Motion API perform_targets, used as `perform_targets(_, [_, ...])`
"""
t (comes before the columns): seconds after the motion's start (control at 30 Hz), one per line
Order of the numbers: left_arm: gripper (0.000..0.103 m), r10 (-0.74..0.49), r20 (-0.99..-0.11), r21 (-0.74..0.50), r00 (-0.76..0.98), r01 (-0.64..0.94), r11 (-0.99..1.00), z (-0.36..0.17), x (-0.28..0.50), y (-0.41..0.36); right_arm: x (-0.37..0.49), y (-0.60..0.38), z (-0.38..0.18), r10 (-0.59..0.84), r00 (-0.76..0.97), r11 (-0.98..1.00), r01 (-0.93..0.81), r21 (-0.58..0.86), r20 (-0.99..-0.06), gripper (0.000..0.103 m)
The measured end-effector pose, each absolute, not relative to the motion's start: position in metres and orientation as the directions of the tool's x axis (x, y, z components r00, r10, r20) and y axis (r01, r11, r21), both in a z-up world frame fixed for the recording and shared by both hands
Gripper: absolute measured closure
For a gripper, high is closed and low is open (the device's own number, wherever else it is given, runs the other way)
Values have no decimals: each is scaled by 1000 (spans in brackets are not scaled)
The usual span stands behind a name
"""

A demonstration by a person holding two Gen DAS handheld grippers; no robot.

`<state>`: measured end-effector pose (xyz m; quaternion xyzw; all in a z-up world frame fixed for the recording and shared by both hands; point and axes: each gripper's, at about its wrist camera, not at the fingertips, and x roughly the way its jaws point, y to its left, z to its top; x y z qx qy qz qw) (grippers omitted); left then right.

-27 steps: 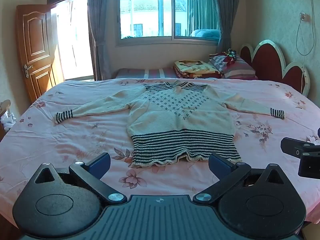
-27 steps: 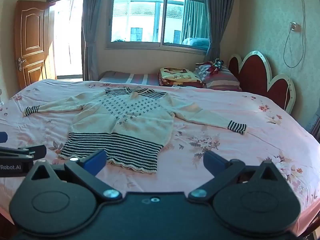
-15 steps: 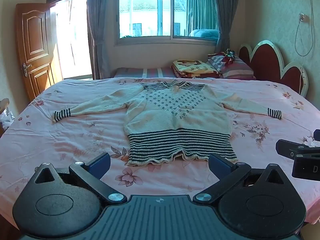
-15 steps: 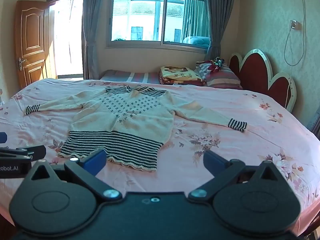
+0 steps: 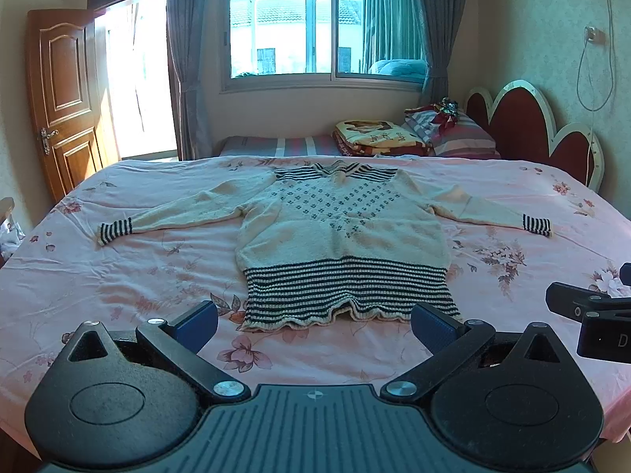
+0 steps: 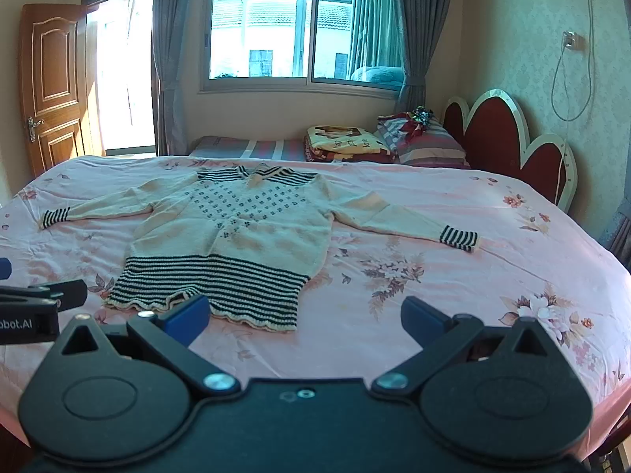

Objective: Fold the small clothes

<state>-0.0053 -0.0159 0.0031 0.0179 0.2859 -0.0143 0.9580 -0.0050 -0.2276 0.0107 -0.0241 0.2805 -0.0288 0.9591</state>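
Observation:
A cream knit sweater (image 5: 339, 232) (image 6: 232, 232) with black stripes at hem, cuffs and collar lies flat on the pink floral bedsheet (image 5: 118, 276), both sleeves spread out sideways. My left gripper (image 5: 313, 325) hovers open just before the striped hem, nothing between its blue pads. My right gripper (image 6: 303, 317) is open too, off the hem's right corner, over bare sheet (image 6: 394, 335). Each gripper shows at the edge of the other's view: the right gripper (image 5: 591, 315), the left gripper (image 6: 35, 307).
Folded blankets (image 5: 374, 138) and a striped pillow (image 5: 461, 138) lie at the far side beside a red headboard (image 5: 528, 126). A window (image 5: 315, 27) with grey curtains is behind. A wooden door (image 5: 63, 98) stands open at left.
Both views have tilted slightly, so the sweater sits a little lower and nearer in frame. Both grippers stay open and hold nothing.

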Motion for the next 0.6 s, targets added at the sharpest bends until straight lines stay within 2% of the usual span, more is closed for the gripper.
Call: perform_targets(0.6, [0, -9, -546, 25, 838, 27, 999, 3, -5, -14, -3, -222, 11, -64, 841, 997, 37, -62, -538, 1])
